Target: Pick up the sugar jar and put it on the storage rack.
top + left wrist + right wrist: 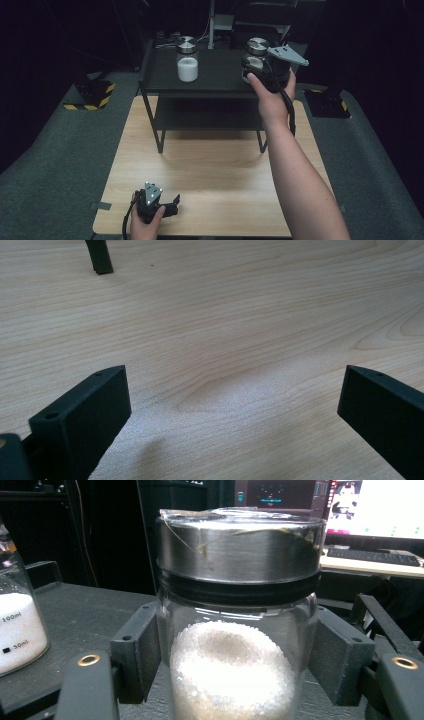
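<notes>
Gripping a clear glass jar [235, 645] with white granules and a steel lid, your right gripper [235, 665] clamps its sides on the black shelf [215, 75]. Jar bottom cut off. Your left gripper [235, 405] gapes wide over the table [240, 315].

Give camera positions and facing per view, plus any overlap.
High view: above the person's side, facing forward and down on the light wooden table and black metal shelf; both forearms show.
Left gripper view: on the left gripper, facing tabletop; open jaws show.
Right gripper view: on the right gripper, jaws around the steel-lidded glass jar of white granules.
Shared: that jar.
</notes>
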Demonstrator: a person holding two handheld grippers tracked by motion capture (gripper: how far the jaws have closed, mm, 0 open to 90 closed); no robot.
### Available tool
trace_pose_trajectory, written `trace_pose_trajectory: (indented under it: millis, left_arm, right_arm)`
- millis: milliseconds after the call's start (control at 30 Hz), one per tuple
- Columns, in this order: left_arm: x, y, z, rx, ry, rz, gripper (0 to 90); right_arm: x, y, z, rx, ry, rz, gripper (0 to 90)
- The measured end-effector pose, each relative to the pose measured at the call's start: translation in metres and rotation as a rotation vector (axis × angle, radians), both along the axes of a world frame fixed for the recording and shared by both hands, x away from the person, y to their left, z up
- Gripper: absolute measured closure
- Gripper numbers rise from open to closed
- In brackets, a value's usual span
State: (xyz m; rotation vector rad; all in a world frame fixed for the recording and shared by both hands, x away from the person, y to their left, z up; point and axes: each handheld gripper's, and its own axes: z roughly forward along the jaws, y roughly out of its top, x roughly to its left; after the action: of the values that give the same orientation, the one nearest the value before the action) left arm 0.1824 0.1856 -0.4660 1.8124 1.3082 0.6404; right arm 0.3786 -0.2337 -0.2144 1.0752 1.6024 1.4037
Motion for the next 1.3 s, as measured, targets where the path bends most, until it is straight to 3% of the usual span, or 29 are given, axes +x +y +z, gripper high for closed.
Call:
trace_pose_trajectory:
  millis: [167, 300, 367, 467, 1300]
  left_arm:
    - [0.000, 0.001, 0.000, -0.002, -0.001, 0.000, 0.8]
    - [0.000, 0.001, 0.000, -0.003, 0.000, -0.002, 0.8]
    - [0.000, 0.001, 0.000, -0.004, 0.000, 0.000, 0.8]
    - [0.000, 0.001, 0.000, -0.006, -0.002, 0.001, 0.8]
    - [0.000, -0.001, 0.001, 0.008, 0.002, -0.007, 0.8]
  right_arm:
    - [0.001, -0.001, -0.002, 0.014, 0.003, -0.007, 15.0]
    - [0.000, -0.007, -0.010, 0.043, -0.036, 0.018, 0.4]
    - [0.001, -0.012, -0.013, 0.061, -0.052, 0.052, 0.3]
    - [-0.004, -0.013, -0.016, 0.041, -0.092, 0.055, 0.3]
    - [-0.054, -0.041, -0.039, 0.047, -0.171, 0.121, 0.3]
